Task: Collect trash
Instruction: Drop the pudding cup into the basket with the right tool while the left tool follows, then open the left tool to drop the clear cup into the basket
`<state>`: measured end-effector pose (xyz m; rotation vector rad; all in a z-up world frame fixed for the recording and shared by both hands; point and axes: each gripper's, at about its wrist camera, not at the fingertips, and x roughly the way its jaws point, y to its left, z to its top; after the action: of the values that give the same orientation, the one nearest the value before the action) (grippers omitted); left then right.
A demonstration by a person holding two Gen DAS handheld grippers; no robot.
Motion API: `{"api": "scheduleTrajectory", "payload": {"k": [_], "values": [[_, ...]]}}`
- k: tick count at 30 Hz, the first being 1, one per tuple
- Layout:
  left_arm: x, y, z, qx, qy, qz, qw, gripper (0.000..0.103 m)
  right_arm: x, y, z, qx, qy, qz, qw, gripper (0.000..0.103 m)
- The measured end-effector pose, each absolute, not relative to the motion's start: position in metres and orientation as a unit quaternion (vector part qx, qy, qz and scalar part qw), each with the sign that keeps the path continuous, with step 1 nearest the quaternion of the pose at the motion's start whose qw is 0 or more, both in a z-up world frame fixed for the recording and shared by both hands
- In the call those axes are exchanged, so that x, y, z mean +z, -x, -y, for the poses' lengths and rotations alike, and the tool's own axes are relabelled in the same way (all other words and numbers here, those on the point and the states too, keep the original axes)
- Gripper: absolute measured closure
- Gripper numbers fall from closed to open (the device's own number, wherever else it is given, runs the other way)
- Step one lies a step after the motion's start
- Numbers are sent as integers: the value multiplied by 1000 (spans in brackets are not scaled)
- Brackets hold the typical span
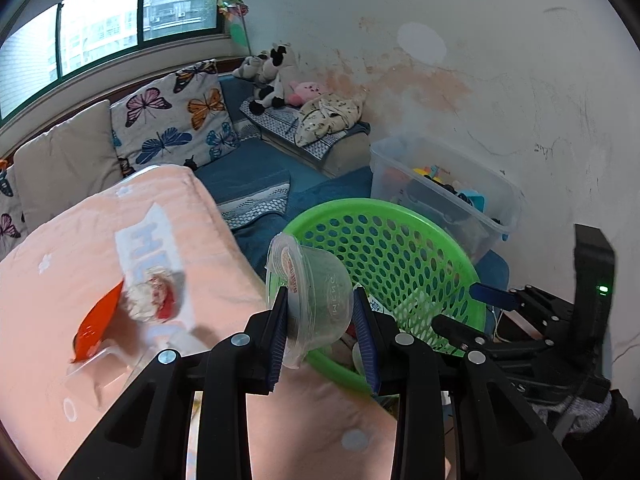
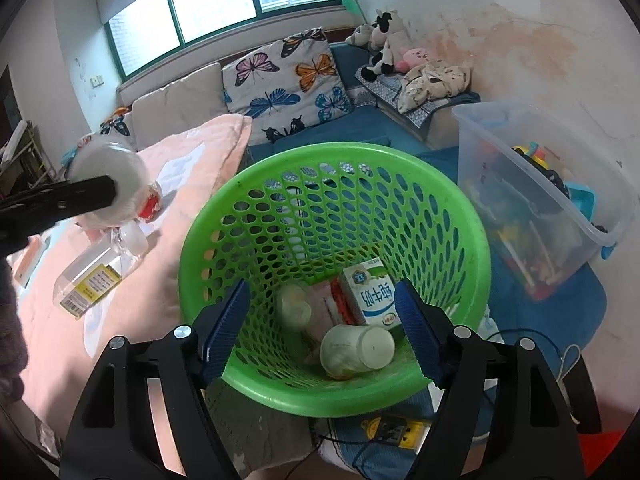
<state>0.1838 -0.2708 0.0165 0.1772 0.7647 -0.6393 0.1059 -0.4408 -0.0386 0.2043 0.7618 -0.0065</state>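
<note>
Plainly: clear cup (image 1: 316, 300) embossed "MENG"; blanket (image 1: 120, 264) "HE…".

1. The clear plastic cup (image 1: 316, 300) carries embossed letters, seen mirrored, that look like "MENG".
2. The milk carton (image 2: 370, 298) shows the Chinese characters "纯牛奶".
3. The pink blanket (image 1: 132, 264) bears large pale letters, partly readable as "HE".

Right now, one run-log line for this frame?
left tongs: shut on clear plastic cup | right tongs: open, empty, over green basket | basket: milk carton, white cup
</note>
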Motion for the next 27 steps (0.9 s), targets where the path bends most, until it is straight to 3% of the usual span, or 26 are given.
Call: {"api": "scheduleTrajectory", "payload": {"k": [13,21,27], "values": [[-5,-194,304,-317,-94,-392,859,71,-31,-87,443,0,-112,-356,928,28],[-9,-191,305,-318,-95,-390,859,53,-32,-84,442,2,-117,-357,926,28],[-7,-185,292,-313,-91,-384,864,51,-28,-81,437,6,-116,-355,928,28]]}}
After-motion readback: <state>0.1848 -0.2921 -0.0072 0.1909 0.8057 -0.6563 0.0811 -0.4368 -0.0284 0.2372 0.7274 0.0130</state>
